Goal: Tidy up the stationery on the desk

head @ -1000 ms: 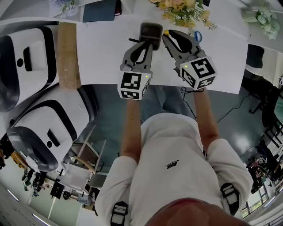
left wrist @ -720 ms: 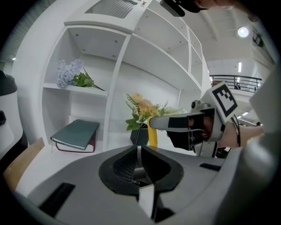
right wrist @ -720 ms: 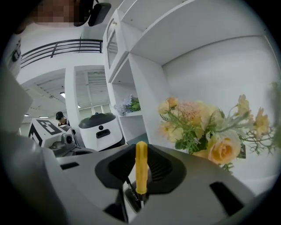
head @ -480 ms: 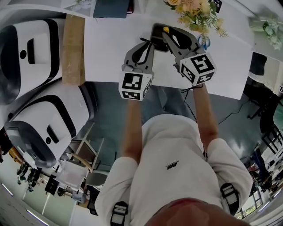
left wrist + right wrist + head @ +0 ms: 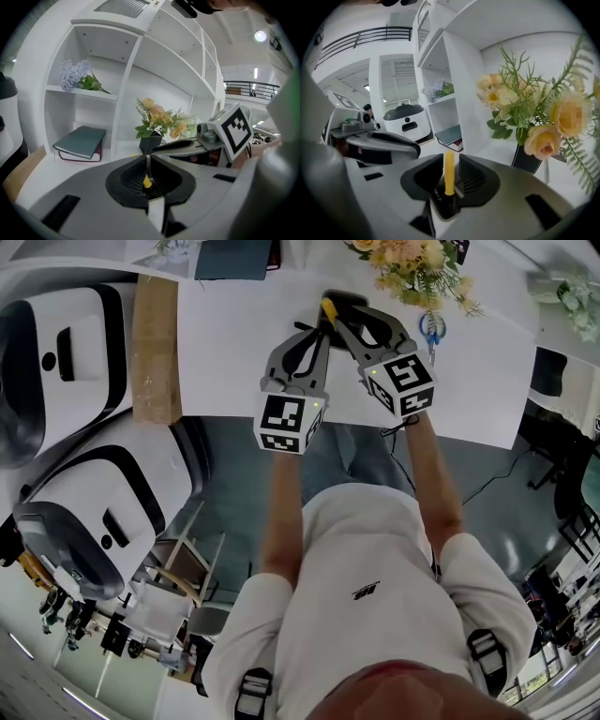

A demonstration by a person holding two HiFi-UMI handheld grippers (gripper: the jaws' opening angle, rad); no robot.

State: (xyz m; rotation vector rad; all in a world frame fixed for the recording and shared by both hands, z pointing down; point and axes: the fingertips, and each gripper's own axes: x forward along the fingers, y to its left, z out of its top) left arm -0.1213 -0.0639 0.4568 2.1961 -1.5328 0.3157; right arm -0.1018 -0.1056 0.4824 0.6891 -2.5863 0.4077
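A dark pen holder (image 5: pixel 349 300) stands at the far middle of the white desk (image 5: pixel 225 343). My left gripper (image 5: pixel 312 331) is shut on its thin wall (image 5: pixel 148 161). A yellow pen (image 5: pixel 328 308) stands upright between the jaws of my right gripper (image 5: pixel 339 313), right at the holder. In the right gripper view the yellow pen (image 5: pixel 449 164) has a slim gap beside it. Those jaws have just been opening, and my right gripper (image 5: pixel 451 177) is open around it. A yellow tip (image 5: pixel 147 181) shows low between the jaws of my left gripper (image 5: pixel 148 172).
Blue-handled scissors (image 5: pixel 429 329) lie right of the holder. A flower vase (image 5: pixel 412 263) and a dark notebook (image 5: pixel 234 257) sit at the desk's far edge. A brown board (image 5: pixel 155 348) lines the left end, with white machines (image 5: pixel 56 362) beyond it.
My right gripper has swung left and down with the yellow pen, to the pen holder. The left gripper has stayed on the holder.
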